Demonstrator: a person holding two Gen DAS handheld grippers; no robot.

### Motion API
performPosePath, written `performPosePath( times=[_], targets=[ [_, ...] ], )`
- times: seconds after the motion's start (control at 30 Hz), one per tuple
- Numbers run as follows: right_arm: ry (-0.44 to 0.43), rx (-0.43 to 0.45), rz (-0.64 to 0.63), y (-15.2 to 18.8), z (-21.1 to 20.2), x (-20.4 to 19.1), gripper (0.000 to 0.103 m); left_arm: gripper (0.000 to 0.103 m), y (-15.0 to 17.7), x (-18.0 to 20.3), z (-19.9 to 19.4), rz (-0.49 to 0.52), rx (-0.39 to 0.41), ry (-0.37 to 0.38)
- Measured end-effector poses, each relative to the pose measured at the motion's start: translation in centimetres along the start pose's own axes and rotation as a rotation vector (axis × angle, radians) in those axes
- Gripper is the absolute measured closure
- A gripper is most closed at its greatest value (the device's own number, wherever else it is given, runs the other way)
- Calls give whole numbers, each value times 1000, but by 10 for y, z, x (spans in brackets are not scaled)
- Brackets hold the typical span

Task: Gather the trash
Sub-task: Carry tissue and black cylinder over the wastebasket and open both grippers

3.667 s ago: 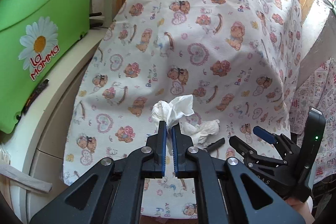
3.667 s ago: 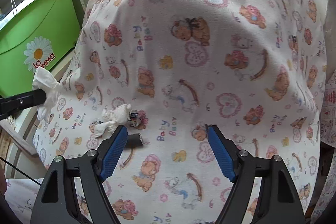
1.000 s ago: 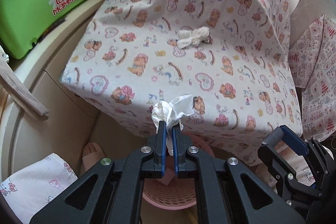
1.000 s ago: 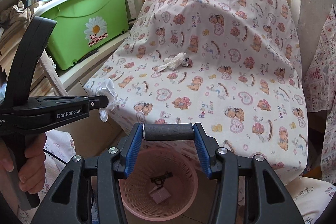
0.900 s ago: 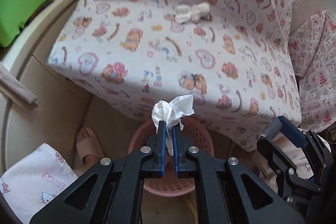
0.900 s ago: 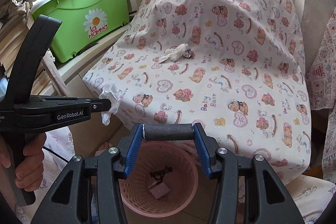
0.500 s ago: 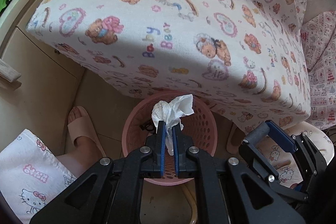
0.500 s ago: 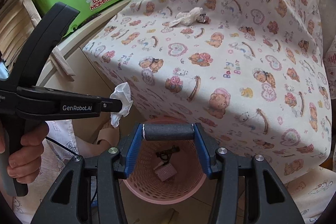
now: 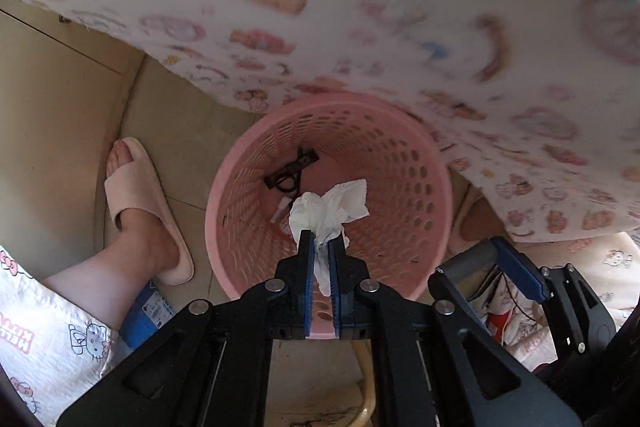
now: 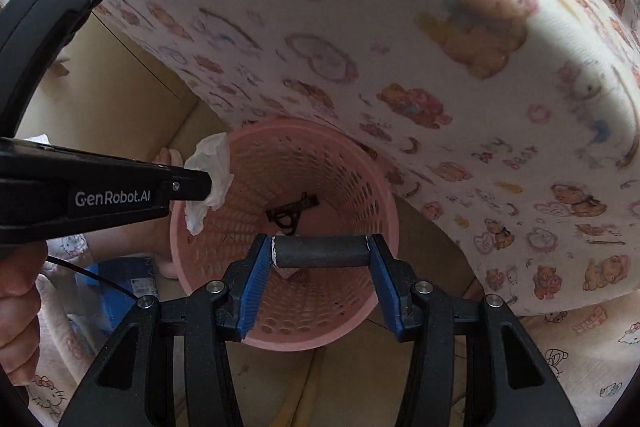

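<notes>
A pink perforated waste basket (image 9: 420,195) (image 10: 360,183) stands on the floor under the table's edge. My left gripper (image 9: 322,243) is shut on a crumpled white tissue (image 9: 328,205) and points straight down over the basket's mouth. From the right wrist view the same left gripper (image 10: 204,183) holds the tissue (image 10: 210,167) above the basket's left rim. My right gripper (image 10: 320,251) is shut on a dark grey cylinder (image 10: 320,251), held crosswise above the basket; it also shows in the left wrist view (image 9: 484,251). A black clip-like item (image 9: 290,171) and a small card lie in the basket.
The teddy-bear tablecloth (image 10: 440,47) hangs over the table's edge just behind the basket. A person's foot in a pale slipper (image 9: 140,203) stands left of the basket, and a blue box (image 9: 146,315) lies by it. A hand (image 10: 18,307) grips the left gripper's handle.
Both grippers have sunk from table height toward the basket and tipped downward. The tabletop and the second tissue on it have left the view; the basket now fills the middle.
</notes>
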State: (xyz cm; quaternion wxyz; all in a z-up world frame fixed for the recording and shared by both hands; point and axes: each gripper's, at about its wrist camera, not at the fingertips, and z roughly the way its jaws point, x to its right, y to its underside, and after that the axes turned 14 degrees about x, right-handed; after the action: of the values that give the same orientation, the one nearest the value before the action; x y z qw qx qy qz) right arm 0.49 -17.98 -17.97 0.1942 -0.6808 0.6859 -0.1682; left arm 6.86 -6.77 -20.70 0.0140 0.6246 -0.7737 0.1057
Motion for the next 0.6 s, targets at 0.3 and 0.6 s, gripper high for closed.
performPosePath(
  times=[0.3, 0.6],
  targets=[
    [15, -118, 12, 23, 52, -2, 51, 93, 12, 7, 22, 82, -21, -70],
    [-13, -134, 53, 28, 56, 7, 32, 58, 11, 3, 12, 101, 15, -121]
  ],
)
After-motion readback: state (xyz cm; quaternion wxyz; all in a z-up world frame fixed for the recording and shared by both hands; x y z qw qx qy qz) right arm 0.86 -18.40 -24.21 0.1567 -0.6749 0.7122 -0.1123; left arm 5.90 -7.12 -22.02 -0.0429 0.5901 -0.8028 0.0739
